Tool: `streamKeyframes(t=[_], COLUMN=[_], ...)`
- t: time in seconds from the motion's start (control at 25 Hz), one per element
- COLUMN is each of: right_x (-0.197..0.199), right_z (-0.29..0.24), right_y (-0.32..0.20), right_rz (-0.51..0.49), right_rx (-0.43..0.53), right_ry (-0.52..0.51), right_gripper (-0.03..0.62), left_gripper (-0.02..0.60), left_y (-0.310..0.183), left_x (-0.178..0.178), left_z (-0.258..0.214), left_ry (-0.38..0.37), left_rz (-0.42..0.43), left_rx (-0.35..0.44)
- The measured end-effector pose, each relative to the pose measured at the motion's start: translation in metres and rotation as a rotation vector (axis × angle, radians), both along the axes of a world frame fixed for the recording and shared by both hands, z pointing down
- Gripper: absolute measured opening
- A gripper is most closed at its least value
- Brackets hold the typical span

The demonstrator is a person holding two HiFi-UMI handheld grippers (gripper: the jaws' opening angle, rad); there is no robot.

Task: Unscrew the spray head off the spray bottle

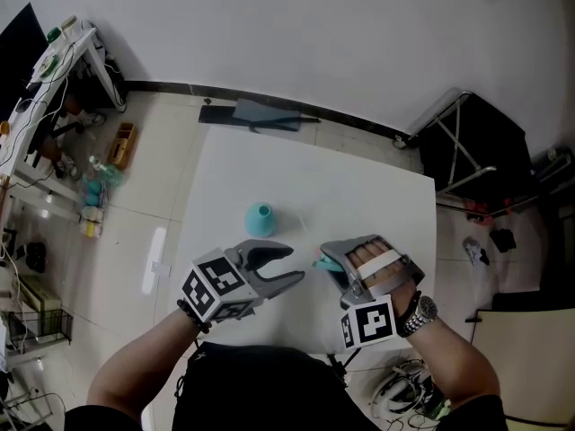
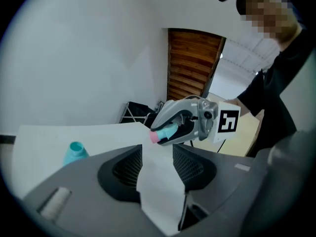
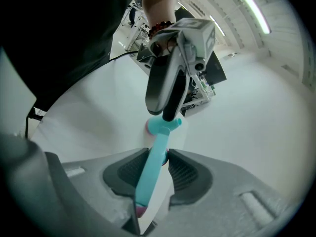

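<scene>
Right gripper [image 1: 328, 257] is pinching the teal plastic spray head [image 3: 150, 174] by its long stem. From the head view only a teal tip peeks out of the jaws. Left gripper [image 1: 295, 264] has its jaws spread, with nothing between them. The small teal spray bottle [image 1: 260, 220] stands on the white table [image 1: 359, 196] at 11 o'clock from the left gripper. In the left gripper view, that gripper's body cuts off the bottle's base.

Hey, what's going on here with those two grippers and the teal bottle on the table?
A person is working with a handheld gripper in each hand over a white table. The right gripper is clamped on the teal spray head, which is off the bottle. The left gripper is open and empty. The bottle stands alone on the table, upright and with its neck open.
</scene>
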State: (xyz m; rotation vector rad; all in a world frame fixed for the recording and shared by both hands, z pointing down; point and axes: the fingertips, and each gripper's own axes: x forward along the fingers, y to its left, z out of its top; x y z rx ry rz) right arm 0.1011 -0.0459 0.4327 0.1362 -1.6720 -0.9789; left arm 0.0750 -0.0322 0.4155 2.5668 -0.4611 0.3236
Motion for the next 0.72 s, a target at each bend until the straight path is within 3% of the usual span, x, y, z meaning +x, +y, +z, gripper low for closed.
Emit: streamKeyframes(t=[0.48, 0.72], right_x=[0.006, 0.010], right_z=[-0.022, -0.033], right_y=[-0.009, -0.014], right_rz=[0.267, 0.367], right_rx=[-0.290, -0.403], right_ry=[-0.317, -0.446], right_gripper=[0.117, 0.117], left_gripper=[0.253, 0.301], left_y=[-0.015, -0.028], left_x=[-0.035, -0.050], left_z=[0.028, 0.036], left_ry=[-0.314, -0.430], left_rz=[-0.117, -0.191], left_rx=[0.262, 0.346])
